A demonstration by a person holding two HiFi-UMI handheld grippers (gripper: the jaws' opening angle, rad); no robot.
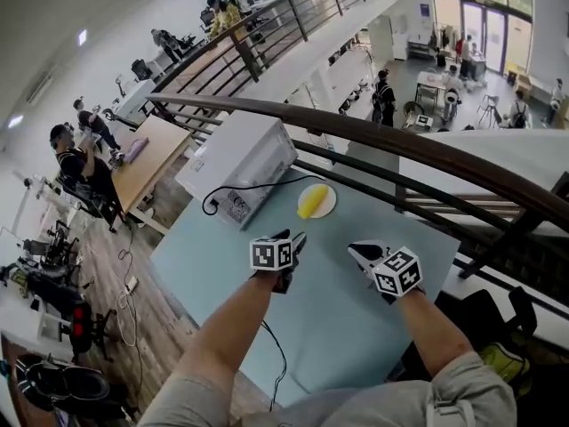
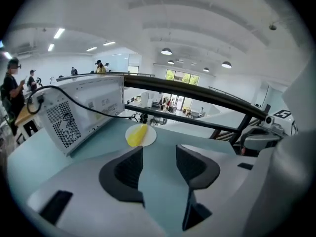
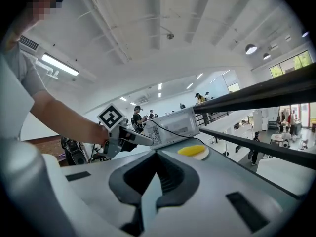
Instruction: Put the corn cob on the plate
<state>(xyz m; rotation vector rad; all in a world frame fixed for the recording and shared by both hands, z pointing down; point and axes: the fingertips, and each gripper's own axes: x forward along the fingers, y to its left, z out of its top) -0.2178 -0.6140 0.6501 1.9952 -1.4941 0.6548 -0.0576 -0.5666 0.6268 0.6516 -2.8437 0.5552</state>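
Observation:
The yellow corn cob [image 1: 312,200] lies on the small white plate [image 1: 331,202] at the far side of the pale blue table [image 1: 356,327]. My left gripper [image 1: 296,239] hovers above the table short of the plate, pointing at it, jaws open with nothing between them. In the left gripper view the corn cob [image 2: 137,135] and plate [image 2: 150,137] sit just beyond the open left gripper [image 2: 159,164]. My right gripper [image 1: 356,250] hangs to the right, level with the left one, jaws shut and empty. The right gripper view shows the right gripper [image 3: 157,176], the corn cob [image 3: 191,150] and the plate [image 3: 203,155] ahead.
A white box-shaped device [image 1: 240,160] with a black cable [image 1: 253,188] stands at the table's far left, close to the plate. A dark railing [image 1: 400,140] runs behind the table, with a drop to a lower floor beyond. People work at desks to the left.

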